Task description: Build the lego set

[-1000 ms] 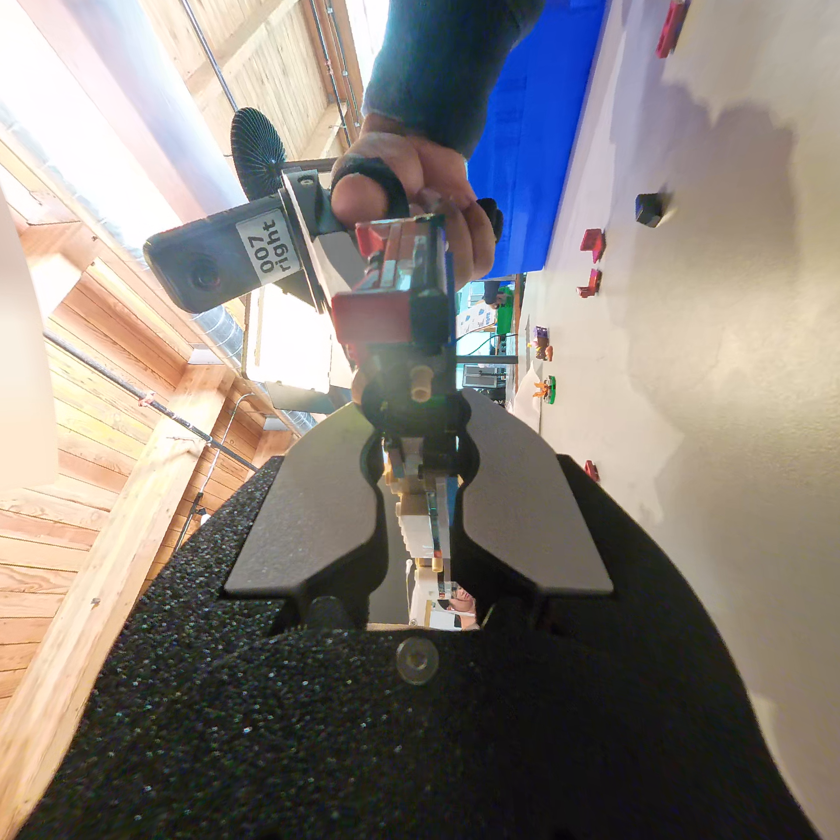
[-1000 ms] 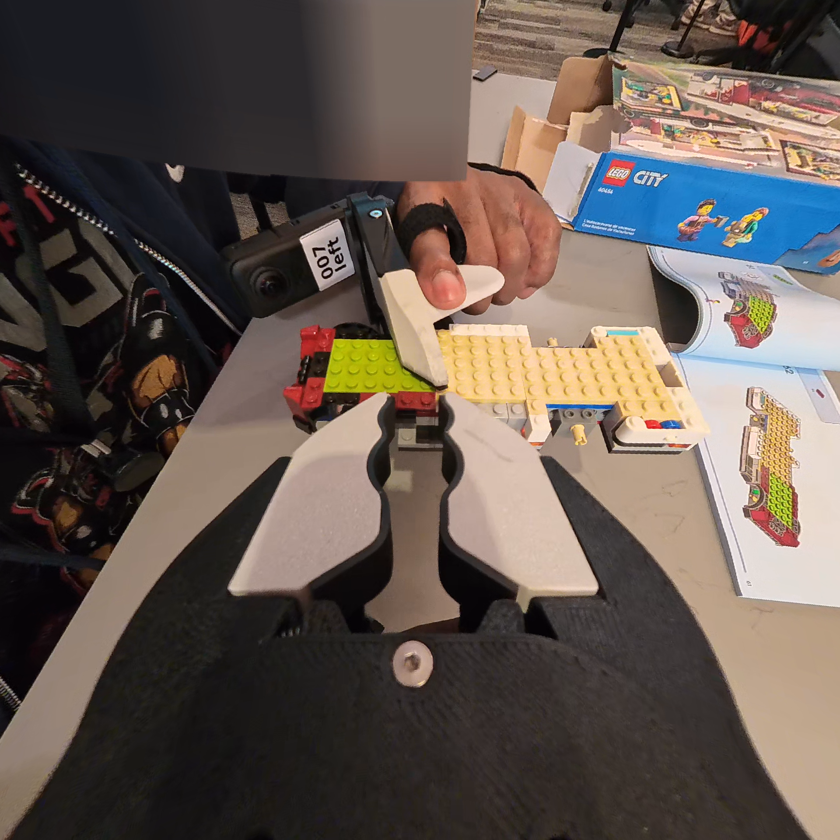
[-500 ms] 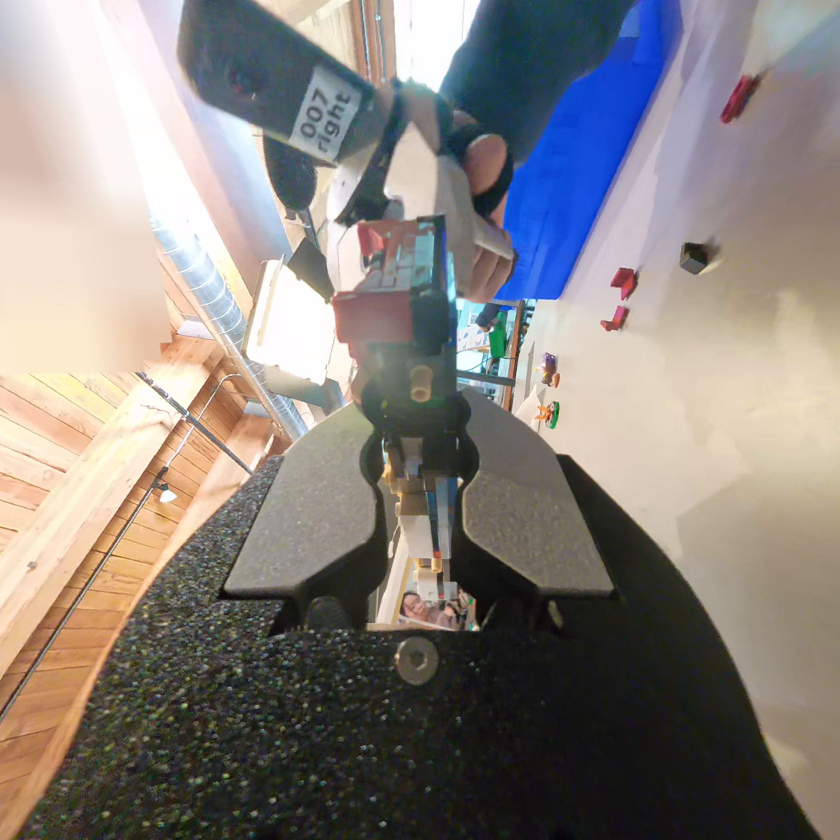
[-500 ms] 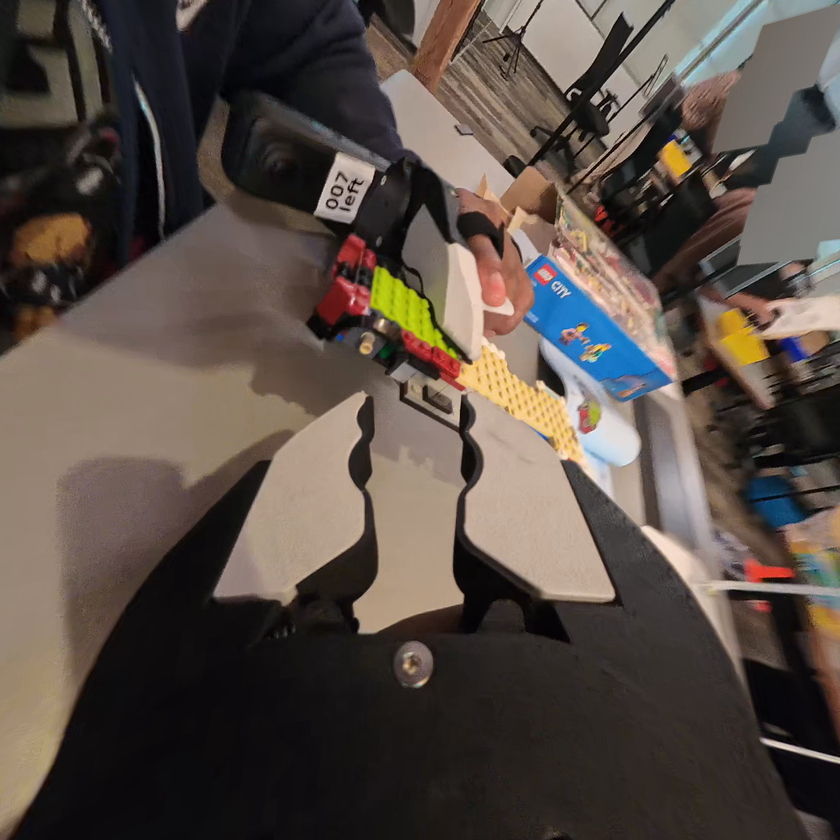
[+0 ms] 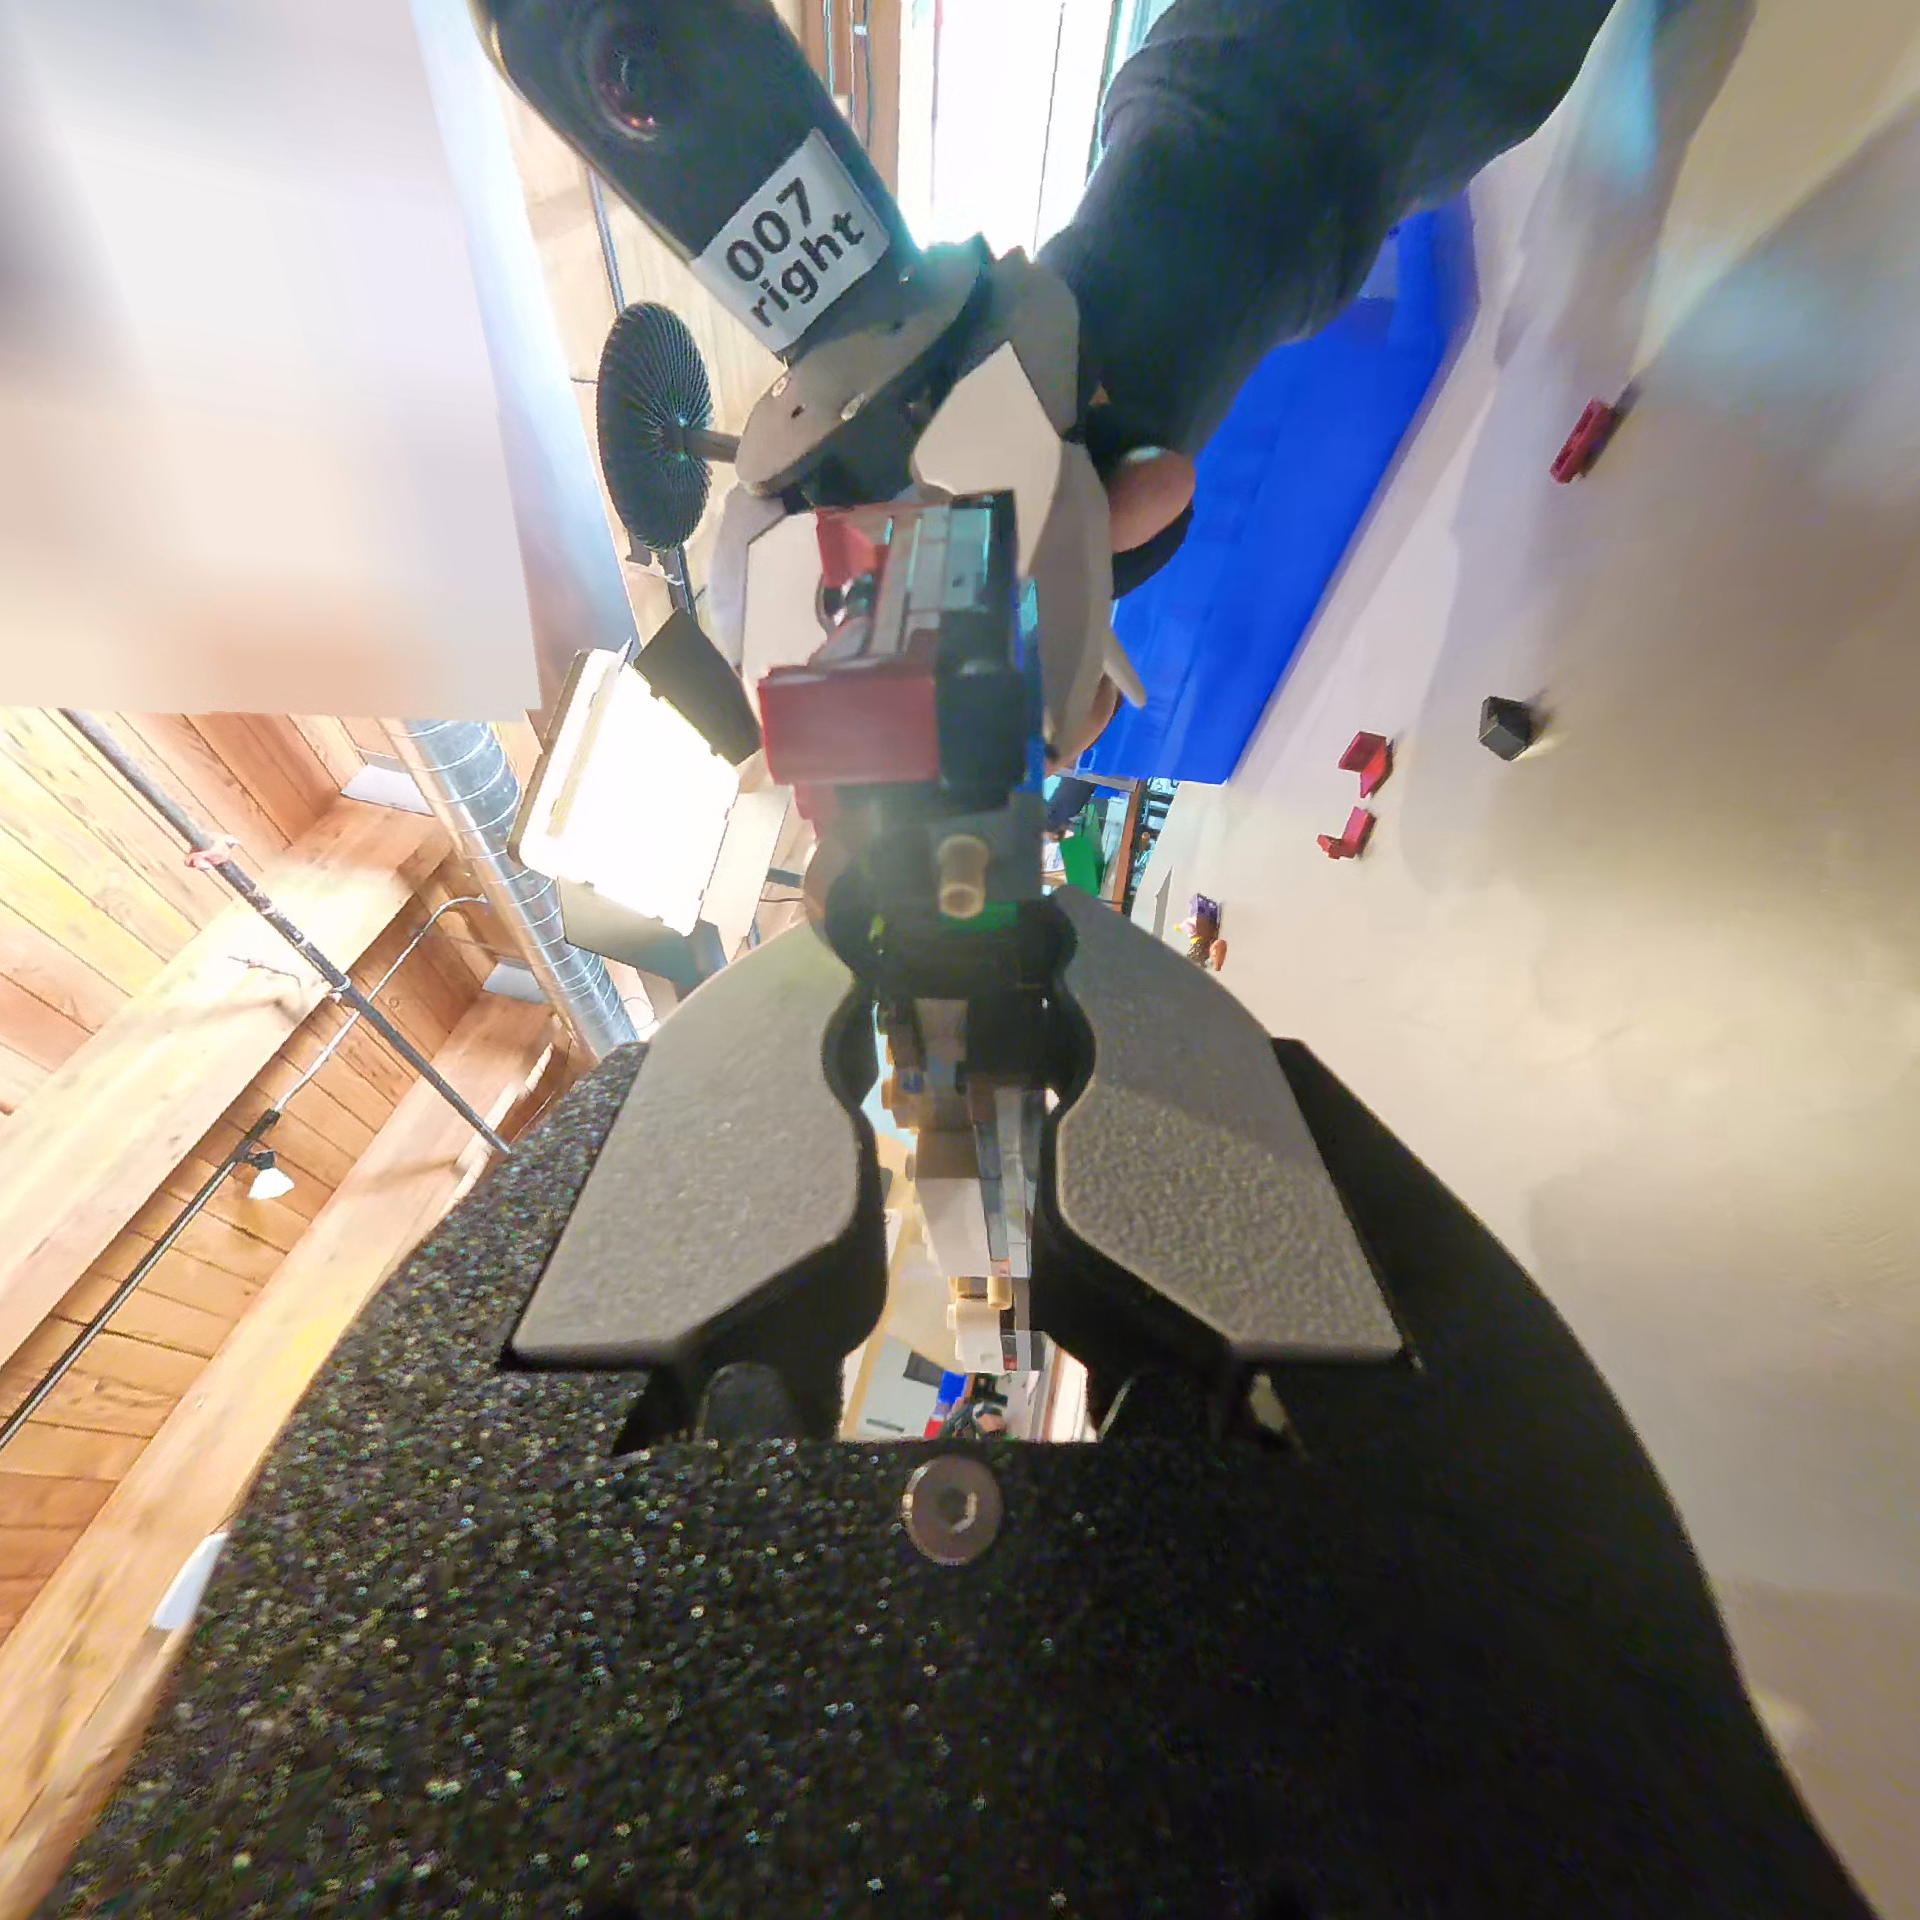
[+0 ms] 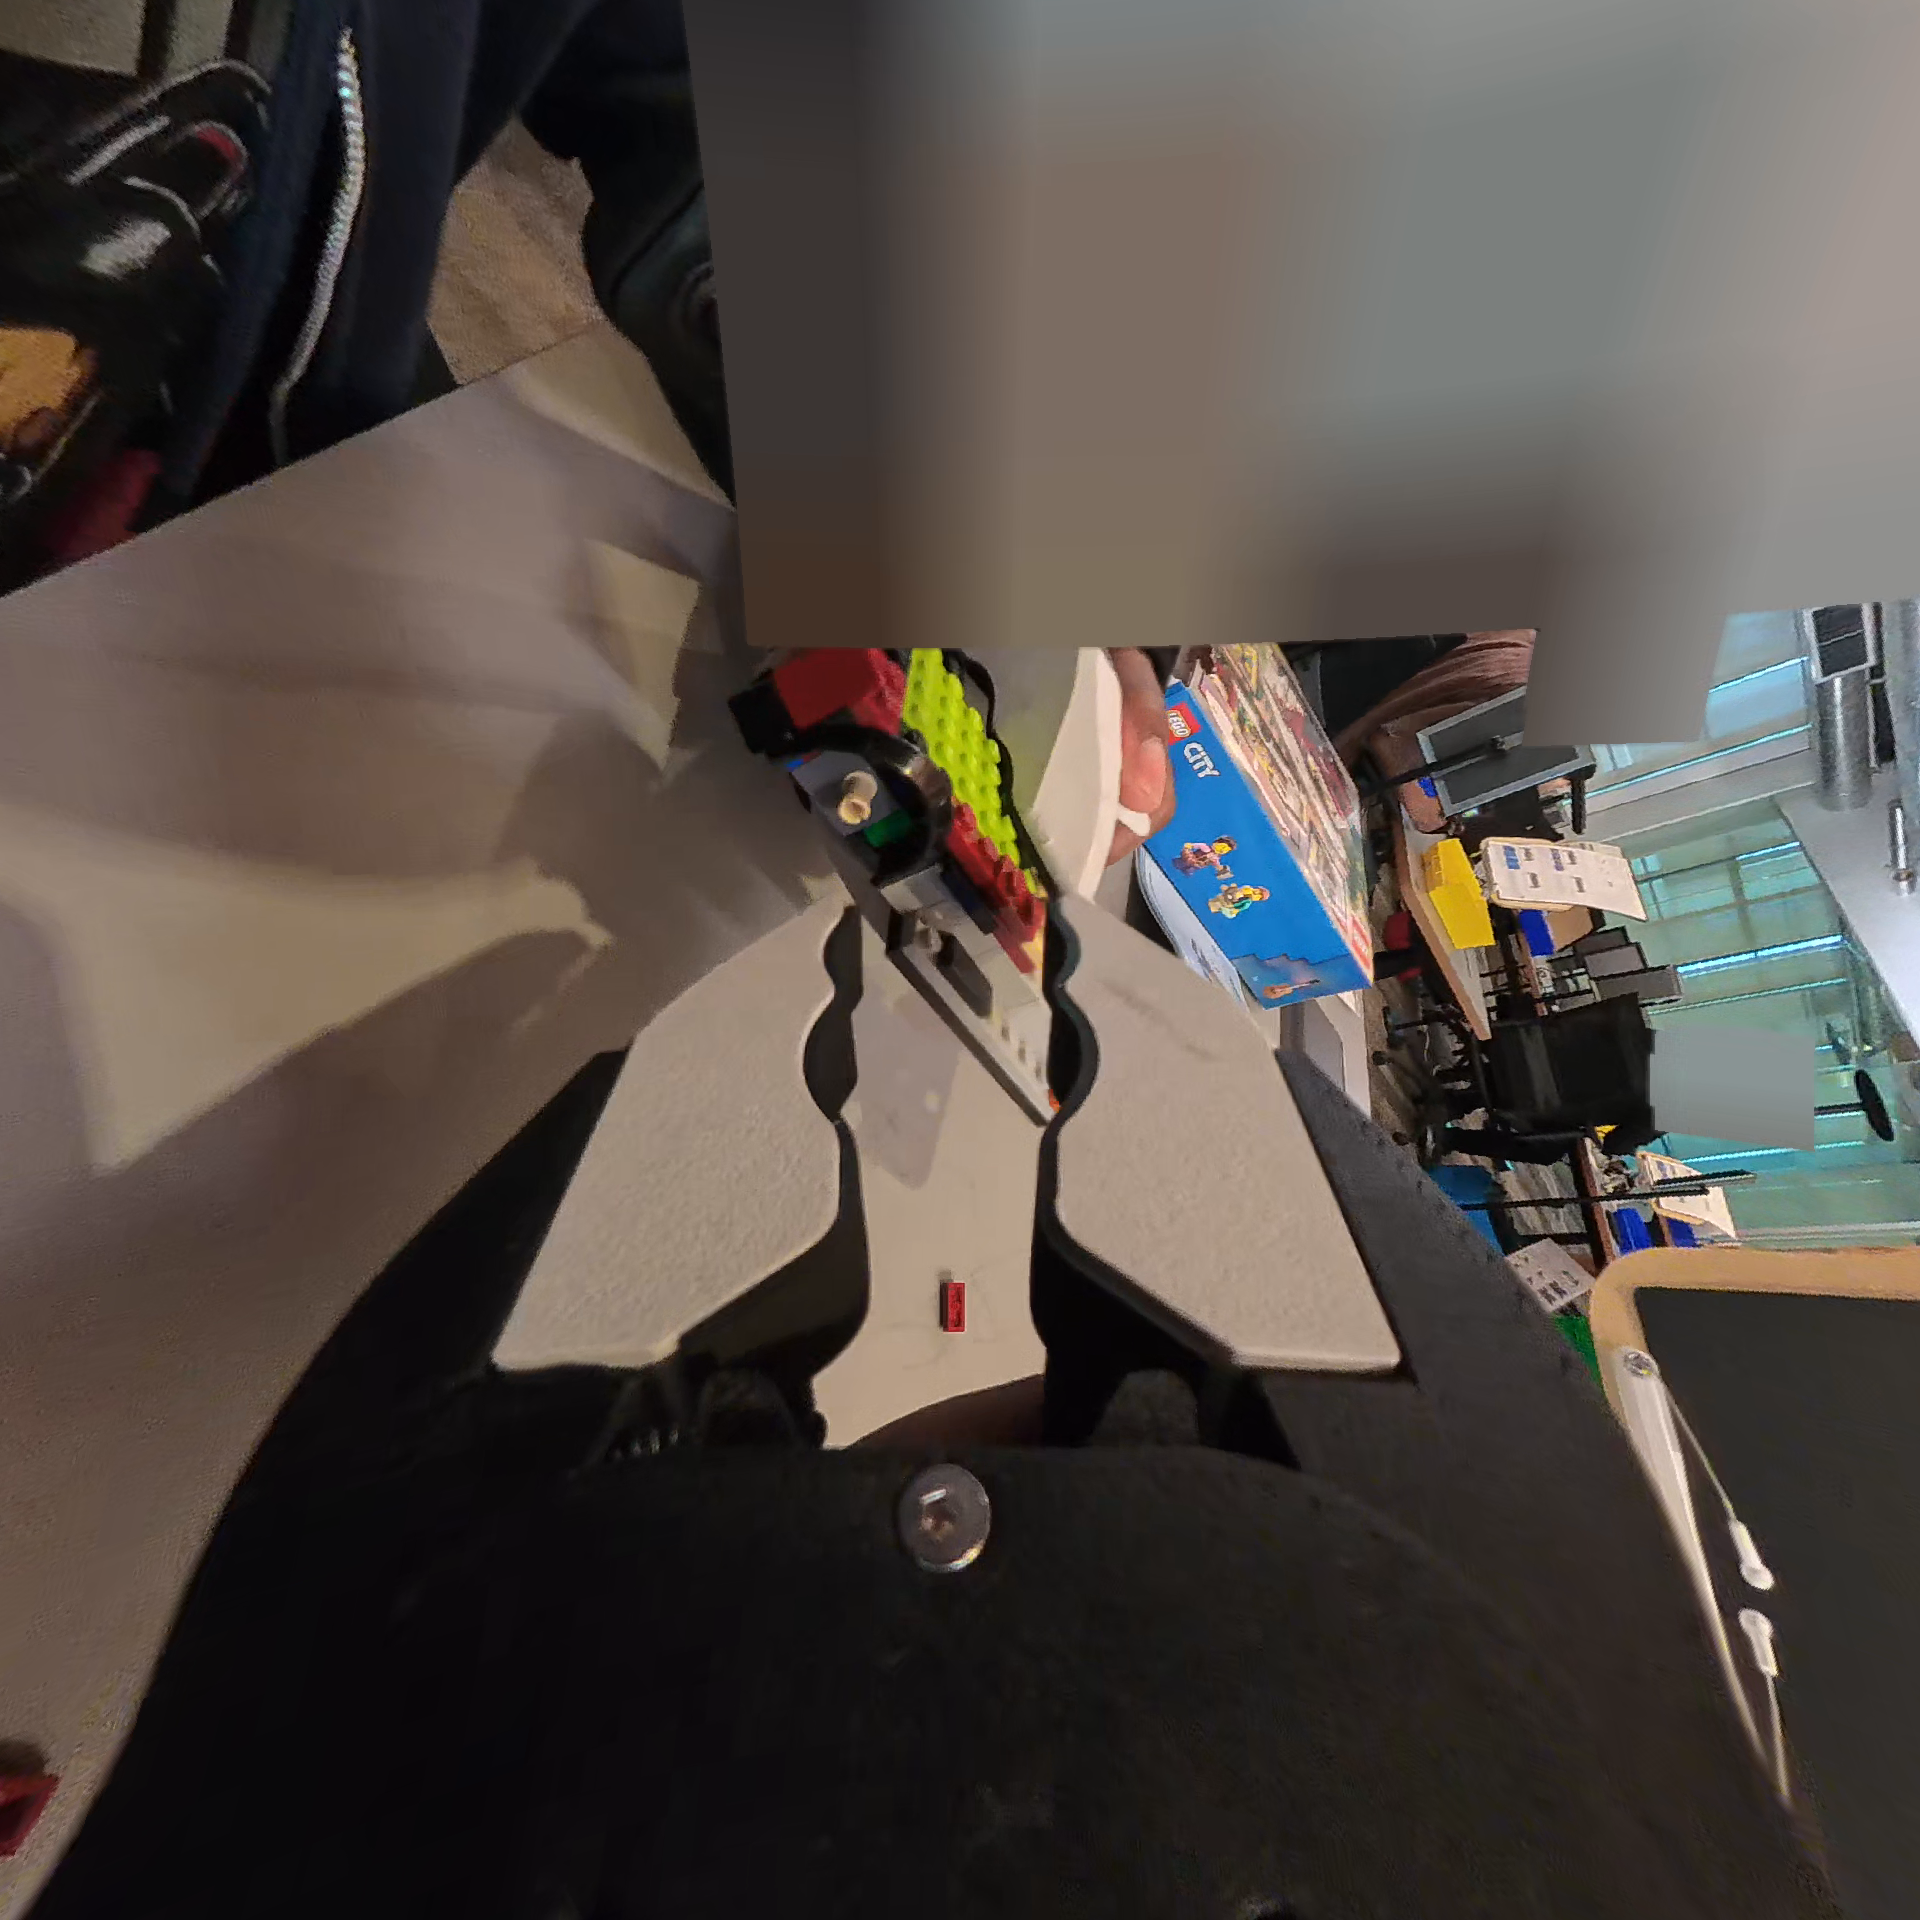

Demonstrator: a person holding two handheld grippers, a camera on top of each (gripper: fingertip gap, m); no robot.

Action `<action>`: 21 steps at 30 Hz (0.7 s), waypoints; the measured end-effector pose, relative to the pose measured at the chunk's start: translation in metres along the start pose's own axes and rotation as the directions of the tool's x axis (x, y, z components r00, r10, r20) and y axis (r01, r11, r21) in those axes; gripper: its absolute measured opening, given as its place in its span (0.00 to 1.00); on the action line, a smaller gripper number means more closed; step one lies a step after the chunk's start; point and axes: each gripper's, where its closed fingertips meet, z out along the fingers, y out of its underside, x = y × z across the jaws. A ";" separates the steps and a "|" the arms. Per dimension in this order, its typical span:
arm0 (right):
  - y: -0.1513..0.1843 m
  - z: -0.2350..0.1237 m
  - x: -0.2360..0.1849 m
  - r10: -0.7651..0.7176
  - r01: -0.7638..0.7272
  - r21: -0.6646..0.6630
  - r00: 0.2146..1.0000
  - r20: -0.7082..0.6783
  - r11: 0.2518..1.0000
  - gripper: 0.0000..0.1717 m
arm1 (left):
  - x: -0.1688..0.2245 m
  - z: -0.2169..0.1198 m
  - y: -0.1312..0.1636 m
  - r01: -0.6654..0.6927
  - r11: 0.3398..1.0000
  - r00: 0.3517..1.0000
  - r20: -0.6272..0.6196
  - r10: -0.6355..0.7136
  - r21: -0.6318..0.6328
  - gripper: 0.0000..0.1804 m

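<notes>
Left wrist view: brick model [image 5: 940,935] clamped between left fingers [image 5: 727,1143]; right fingers [image 6: 727,1143] parted, straddling it.

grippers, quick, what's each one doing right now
Left gripper: fingers shut on the brick model, lifted off the table.
Right gripper: fingers straddle the model's edge; grip cannot be told.

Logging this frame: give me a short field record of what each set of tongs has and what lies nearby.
Left tongs: clamped on a multicoloured brick model
Right tongs: open, straddling the model's red and lime end; a gap shows beside one finger
Surface: grey table
Nearby: blue box behind the model; loose red piece on the table
</notes>
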 end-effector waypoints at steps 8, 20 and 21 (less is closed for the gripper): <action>-0.001 0.002 -0.001 -0.054 0.054 -0.010 0.998 -0.022 0.999 0.19 | 0.003 0.000 -0.002 0.008 1.000 1.000 -0.023 -0.008 0.008 0.16; 0.000 0.004 -0.008 -0.096 0.096 -0.031 0.995 -0.006 0.995 0.18 | 0.007 0.000 -0.003 0.021 1.000 0.998 -0.052 -0.021 0.013 0.16; 0.000 0.004 -0.008 -0.101 0.101 -0.033 0.995 -0.007 0.994 0.18 | 0.007 0.000 -0.004 0.022 1.000 0.998 -0.053 -0.021 0.013 0.16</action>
